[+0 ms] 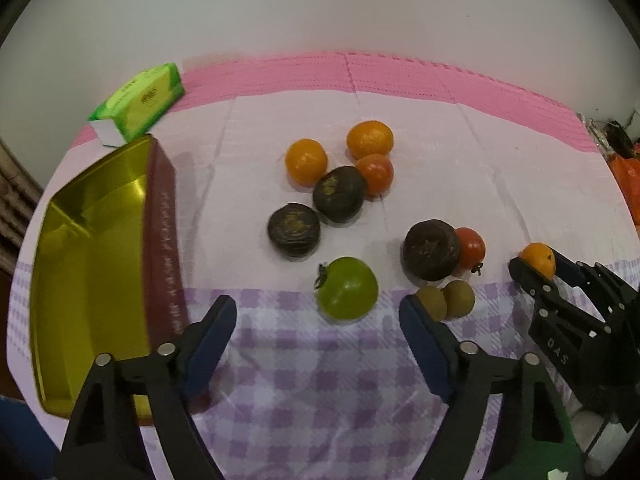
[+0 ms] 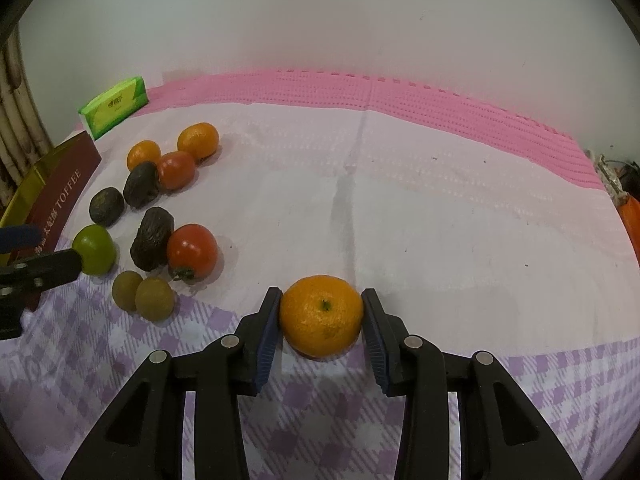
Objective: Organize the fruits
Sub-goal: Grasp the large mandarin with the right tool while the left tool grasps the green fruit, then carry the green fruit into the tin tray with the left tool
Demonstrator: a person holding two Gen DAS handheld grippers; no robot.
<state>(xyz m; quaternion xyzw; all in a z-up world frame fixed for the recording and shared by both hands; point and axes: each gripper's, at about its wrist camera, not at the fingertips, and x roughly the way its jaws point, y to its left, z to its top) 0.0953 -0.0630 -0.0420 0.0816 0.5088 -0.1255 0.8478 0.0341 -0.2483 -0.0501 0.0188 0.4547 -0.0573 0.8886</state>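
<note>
In the right wrist view my right gripper (image 2: pixel 321 296) is shut on an orange mandarin (image 2: pixel 321 316), which sits just above the checked cloth. The left wrist view shows that same gripper (image 1: pixel 538 268) and mandarin (image 1: pixel 538 258) at the far right. My left gripper (image 1: pixel 318 308) is open, its fingers (image 1: pixel 220 320) standing either side of a green tomato (image 1: pixel 347 288) without touching it. Behind lie two mandarins (image 1: pixel 306 162), two red tomatoes (image 1: pixel 376 174), three dark wrinkled fruits (image 1: pixel 339 194) and two small brownish-green fruits (image 1: pixel 432 302).
An open gold tin (image 1: pixel 92 280) with a maroon side stands at the left, a green tissue box (image 1: pixel 138 104) behind it. A pink mat (image 1: pixel 400 76) edges the cloth at the back against a white wall. Orange and dark clutter (image 1: pixel 624 172) lies at the far right.
</note>
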